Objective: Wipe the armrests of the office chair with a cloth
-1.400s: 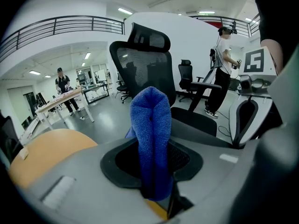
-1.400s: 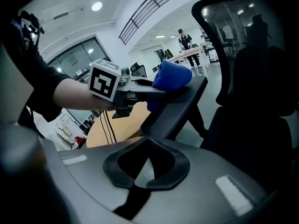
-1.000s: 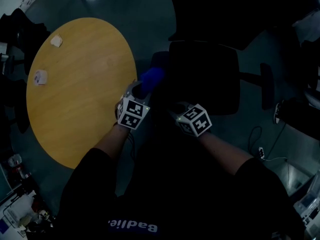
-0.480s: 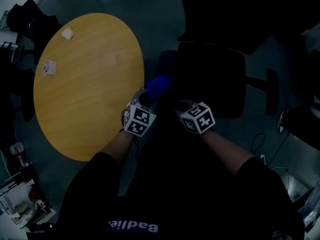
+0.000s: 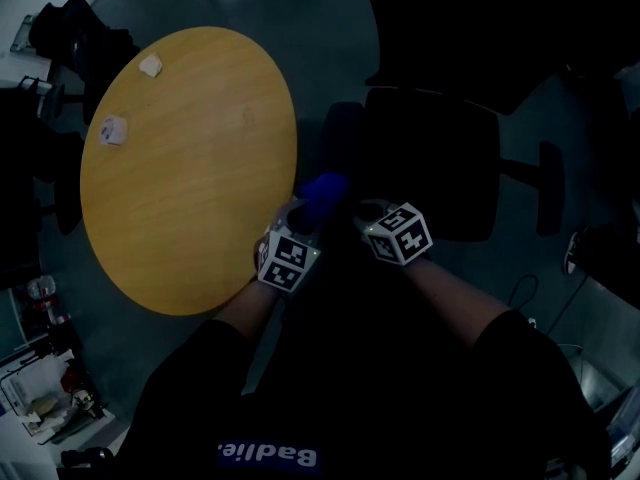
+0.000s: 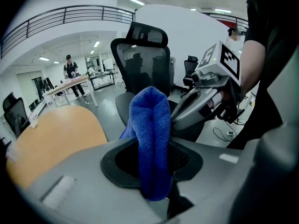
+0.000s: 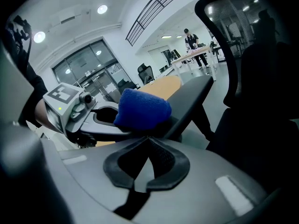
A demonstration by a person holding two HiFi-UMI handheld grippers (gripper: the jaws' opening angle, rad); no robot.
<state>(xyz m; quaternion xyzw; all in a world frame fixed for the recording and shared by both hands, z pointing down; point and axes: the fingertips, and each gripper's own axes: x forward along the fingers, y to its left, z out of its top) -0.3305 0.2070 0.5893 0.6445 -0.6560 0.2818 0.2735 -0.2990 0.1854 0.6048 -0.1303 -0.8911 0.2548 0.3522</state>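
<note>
My left gripper [image 5: 306, 214] is shut on a folded blue cloth [image 5: 322, 195], which fills the gap between its jaws [image 6: 151, 134]. In the right gripper view the cloth [image 7: 142, 108] sits at the near end of the black office chair's left armrest [image 7: 192, 96]. That armrest [image 5: 340, 136] runs away from me beside the seat [image 5: 430, 163]. My right gripper [image 5: 364, 211] is close beside the cloth, shut with nothing between its jaws [image 7: 148, 143]. The chair's other armrest [image 5: 548, 188] lies far right.
A round wooden table [image 5: 190, 168] stands just left of the chair, with two small pale objects [image 5: 113, 129] near its far edge. The chair's tall mesh back [image 6: 141, 62] rises ahead. Cables [image 5: 525, 318] lie on the floor at right. A person [image 6: 70, 71] stands far off.
Both grippers and the cloth have drawn slightly back toward me along the left armrest. My head view has shifted, so the table sits further right in it.
</note>
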